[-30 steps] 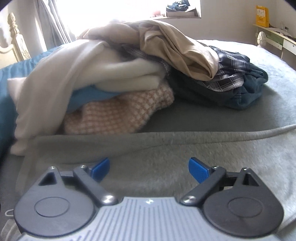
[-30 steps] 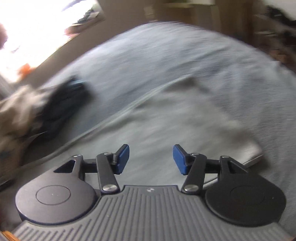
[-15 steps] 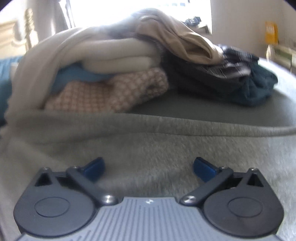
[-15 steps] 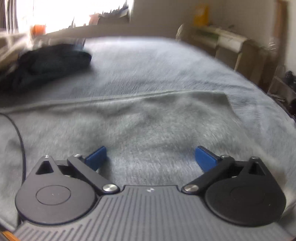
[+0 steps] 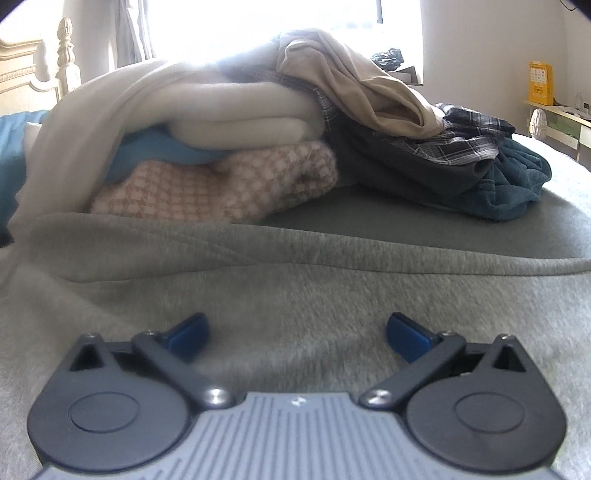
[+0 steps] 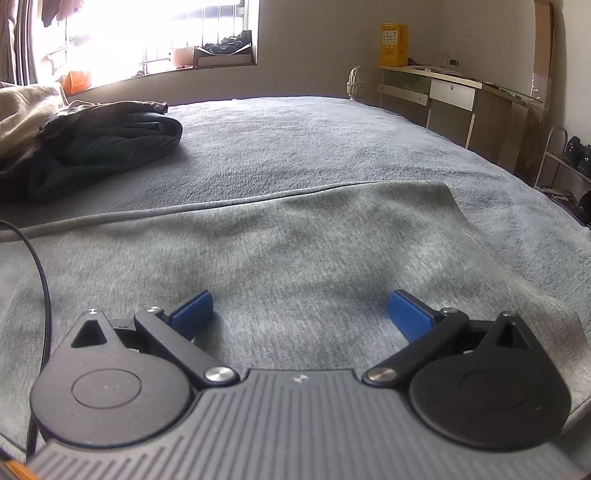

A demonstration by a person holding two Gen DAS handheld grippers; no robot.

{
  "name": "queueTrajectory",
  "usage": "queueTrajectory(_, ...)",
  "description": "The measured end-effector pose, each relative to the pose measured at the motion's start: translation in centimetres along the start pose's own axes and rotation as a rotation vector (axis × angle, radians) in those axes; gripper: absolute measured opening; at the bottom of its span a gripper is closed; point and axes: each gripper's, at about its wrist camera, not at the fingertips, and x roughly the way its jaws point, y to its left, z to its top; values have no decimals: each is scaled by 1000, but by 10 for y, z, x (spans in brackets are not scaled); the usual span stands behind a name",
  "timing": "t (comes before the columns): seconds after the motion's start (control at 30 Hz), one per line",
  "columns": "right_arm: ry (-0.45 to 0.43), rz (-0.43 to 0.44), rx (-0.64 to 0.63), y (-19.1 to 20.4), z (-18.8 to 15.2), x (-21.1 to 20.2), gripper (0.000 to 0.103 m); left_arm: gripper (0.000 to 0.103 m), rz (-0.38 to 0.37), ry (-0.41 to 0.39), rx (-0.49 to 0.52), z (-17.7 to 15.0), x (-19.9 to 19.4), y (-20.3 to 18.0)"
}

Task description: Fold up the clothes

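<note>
Bed [image 6: 332, 140], grey garment [image 6: 295, 251] edge cropped

Yellow box [image 6: 393, 45] sits on the desk [image 6: 448, 79] by the wall, shoes [image 6: 229, 40] line the windowsill, and a black cable [image 6: 41, 266] trails at left.

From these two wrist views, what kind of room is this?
Most likely a bedroom. Clothes are piled on a wide bed with a grey fleece cover, a carved white bedpost stands at the left, and a desk sits against the far wall by a bright window.
</note>
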Motion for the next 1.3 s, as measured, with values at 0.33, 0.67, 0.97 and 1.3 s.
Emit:
queueTrajectory(0.33, -1, 2, 0, -2, 0, -1, 102, 103, -4, 1, -6, 1, 1, 0)
queueTrajectory(0.67, -3, 4, 2, -2, -1, -2, 102, 103, -7, 1, -6, 1, 1, 0)
queueTrajectory(0.97, -4, 3, 0, -1, -1, -2, 102, 103, -9, 1, -6, 1, 1, 0)
queueTrajectory(1.3, -3, 0, -4, -1, -1, -3, 102, 103, -12, 1, -5, 1, 1, 0)
